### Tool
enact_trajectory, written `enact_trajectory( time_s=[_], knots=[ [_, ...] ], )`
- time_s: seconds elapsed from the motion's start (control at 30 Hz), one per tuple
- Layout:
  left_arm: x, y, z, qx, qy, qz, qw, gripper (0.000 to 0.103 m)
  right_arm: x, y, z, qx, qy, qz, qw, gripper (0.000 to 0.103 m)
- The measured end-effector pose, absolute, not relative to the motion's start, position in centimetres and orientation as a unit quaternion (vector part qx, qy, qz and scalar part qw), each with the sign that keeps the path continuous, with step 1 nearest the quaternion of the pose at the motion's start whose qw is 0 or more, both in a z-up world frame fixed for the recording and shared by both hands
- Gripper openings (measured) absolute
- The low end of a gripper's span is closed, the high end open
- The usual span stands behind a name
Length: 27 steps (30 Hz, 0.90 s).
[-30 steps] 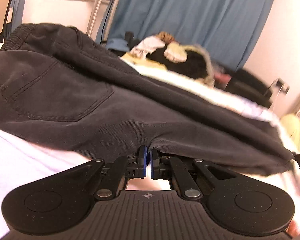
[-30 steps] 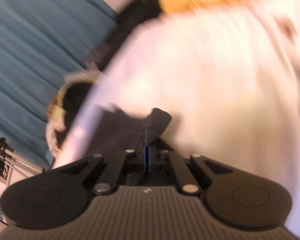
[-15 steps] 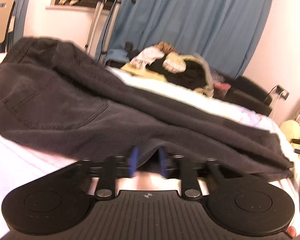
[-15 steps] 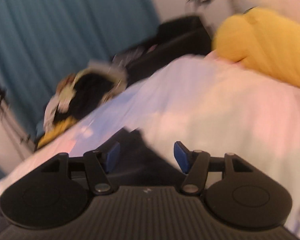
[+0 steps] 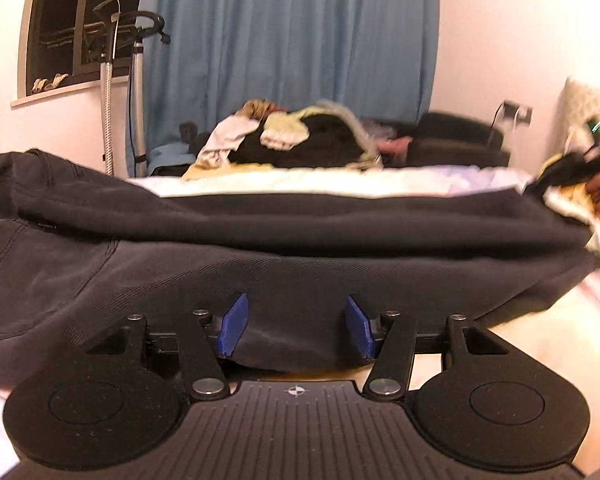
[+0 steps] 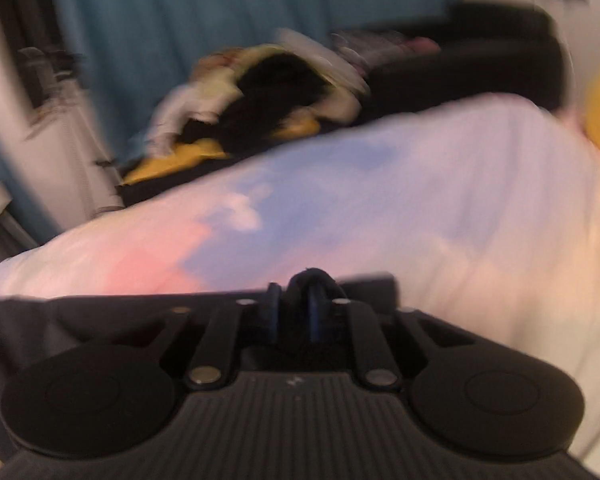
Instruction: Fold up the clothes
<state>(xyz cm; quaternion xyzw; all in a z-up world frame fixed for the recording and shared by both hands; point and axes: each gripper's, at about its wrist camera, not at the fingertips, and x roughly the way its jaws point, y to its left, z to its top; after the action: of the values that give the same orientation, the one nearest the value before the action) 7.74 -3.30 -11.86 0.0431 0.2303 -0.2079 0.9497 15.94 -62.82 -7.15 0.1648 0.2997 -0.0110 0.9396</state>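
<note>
Left wrist view: trousers lie folded lengthwise across the bed — left gripper opening, cloth between. Right gripper, at three o'clock, closing on hem — cross-folds remain.

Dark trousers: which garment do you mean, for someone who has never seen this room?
Start at the pale bedsheet in front of the blue curtain. The dark trousers lie spread flat across its near side. Unlike the mixed clothes pile heaped behind, they are one charcoal piece with a stitched back pocket.

Clothes pile motion-blurred
</note>
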Motion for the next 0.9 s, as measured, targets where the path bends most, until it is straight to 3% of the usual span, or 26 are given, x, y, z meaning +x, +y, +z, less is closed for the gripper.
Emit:
enact_trajectory(
  time_s=[0.17,0.37,0.4,0.47,0.6,0.77,0.9],
  knots=[
    [8.1,-3.4,-12.5,0.058,0.24,-0.209,0.946,0.058,12.6,-65.7,-4.6,0.259,0.146,-0.078,0.952,0.005],
    [8.0,-3.6,-12.6,0.067,0.242,-0.209,0.945,0.058,14.8,-66.3,-11.2,0.282,0.225,-0.174,0.916,0.007],
    [8.1,-3.6,-12.6,0.063,0.242,-0.208,0.946,0.059,14.6,-66.3,-12.0,0.296,0.225,-0.178,0.911,0.014],
    [8.4,-3.6,-12.6,0.058,0.241,-0.208,0.946,0.059,13.9,-66.6,-12.7,0.32,0.224,-0.185,0.902,0.019],
    [8.4,-3.9,-12.6,0.065,0.233,-0.208,0.948,0.06,11.2,-66.4,-10.9,0.32,0.195,-0.189,0.908,0.053],
    [7.8,-4.5,-12.4,0.076,0.209,-0.21,0.952,0.06,4.7,-63.1,-8.4,0.305,0.198,-0.144,0.92,0.054],
    [7.6,-5.8,-13.0,0.111,0.196,-0.197,0.954,0.059,0.6,-58.8,-8.5,0.389,0.259,-0.076,0.881,0.054]
  ],
)
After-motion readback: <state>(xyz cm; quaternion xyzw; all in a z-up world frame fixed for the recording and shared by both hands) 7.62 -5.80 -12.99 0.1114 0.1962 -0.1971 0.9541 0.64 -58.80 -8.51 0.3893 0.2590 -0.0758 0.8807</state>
